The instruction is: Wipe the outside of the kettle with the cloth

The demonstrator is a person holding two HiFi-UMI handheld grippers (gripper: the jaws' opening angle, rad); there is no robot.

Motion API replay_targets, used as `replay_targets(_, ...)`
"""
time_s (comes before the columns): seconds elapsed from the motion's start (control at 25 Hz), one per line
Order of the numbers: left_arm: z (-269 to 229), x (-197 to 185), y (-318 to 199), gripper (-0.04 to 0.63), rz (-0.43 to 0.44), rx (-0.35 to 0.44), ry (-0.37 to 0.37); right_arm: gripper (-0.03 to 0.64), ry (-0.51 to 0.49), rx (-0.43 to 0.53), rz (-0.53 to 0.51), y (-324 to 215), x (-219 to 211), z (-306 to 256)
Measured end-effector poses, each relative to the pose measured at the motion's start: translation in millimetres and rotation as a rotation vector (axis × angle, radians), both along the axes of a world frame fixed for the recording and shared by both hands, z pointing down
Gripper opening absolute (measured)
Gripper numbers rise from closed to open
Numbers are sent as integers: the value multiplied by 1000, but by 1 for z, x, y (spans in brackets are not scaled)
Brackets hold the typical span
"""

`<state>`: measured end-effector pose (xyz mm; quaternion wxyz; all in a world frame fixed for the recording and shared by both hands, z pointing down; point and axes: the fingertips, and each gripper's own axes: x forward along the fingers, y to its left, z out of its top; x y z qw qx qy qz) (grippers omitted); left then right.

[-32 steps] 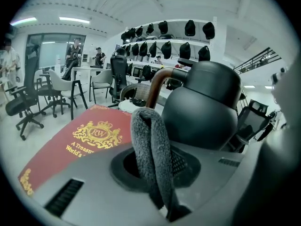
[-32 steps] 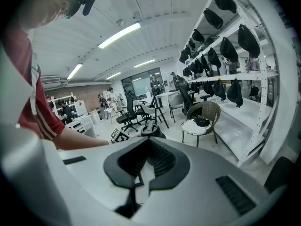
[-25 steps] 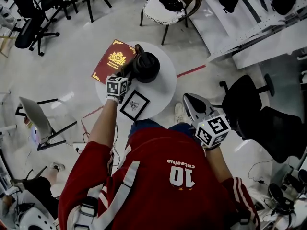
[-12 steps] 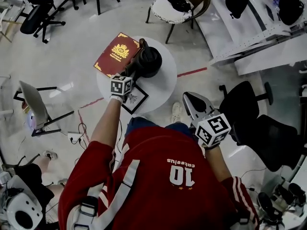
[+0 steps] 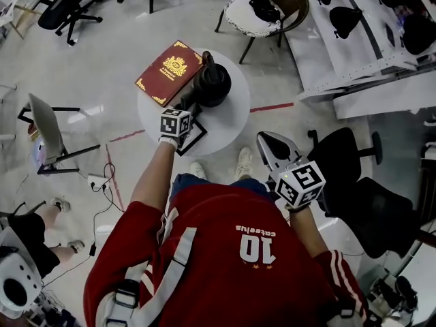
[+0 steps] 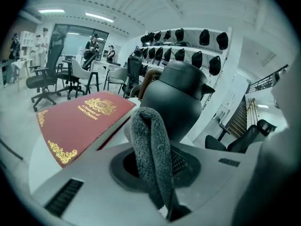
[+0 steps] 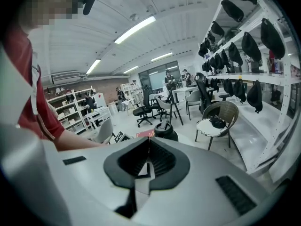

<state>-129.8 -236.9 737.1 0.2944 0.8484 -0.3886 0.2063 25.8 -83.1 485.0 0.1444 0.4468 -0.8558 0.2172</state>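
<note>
A black kettle (image 5: 214, 82) stands on a round white table (image 5: 235, 118), and in the left gripper view the kettle (image 6: 178, 95) fills the middle. My left gripper (image 5: 187, 106) is at its near left side, shut on a grey cloth (image 6: 149, 145) that stands folded between the jaws. The cloth is right in front of the kettle's belly; I cannot tell whether they touch. My right gripper (image 5: 275, 150) hangs off the table at the right, above the floor. Its jaws (image 7: 149, 142) are shut with nothing in them, and the kettle (image 7: 165, 130) is small and far beyond them.
A red book with gold print (image 5: 169, 69) lies on the table left of the kettle, overhanging the rim. A black picture frame (image 5: 194, 133) lies at the table's near edge. Chairs ring the table: wicker (image 5: 266, 9) behind, black office (image 5: 351, 159) right, grey (image 5: 44, 131) left.
The head view has shifted, so the table sits a little higher and further right. The left gripper with the cloth stays at the kettle's near side. The right gripper has hardly moved.
</note>
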Motion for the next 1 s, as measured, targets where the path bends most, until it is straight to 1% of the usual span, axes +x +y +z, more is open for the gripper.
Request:
replay_targets(0.16,-1,0,4,46,-20,1,3,17,-1,2,-49,-5,-4,-2)
replay_targets(0.4,6,10,20,45,-11,-19,-20,17,-11,-5,-103,-6,4,-1)
replay_targets(0.56,4,21,23,44,1,-23,-45,17,-17,-22,-132,-11,15,5)
replay_targets(0.68,5,29,31,45,15,-25,-68,17,-27,-35,-164,-11,15,10)
replay_targets(0.84,8,40,37,45,18,-25,-88,17,-39,-33,-203,-15,18,9)
replay_targets(1.0,9,54,40,46,15,-31,-99,16,-39,-32,-218,-18,31,9)
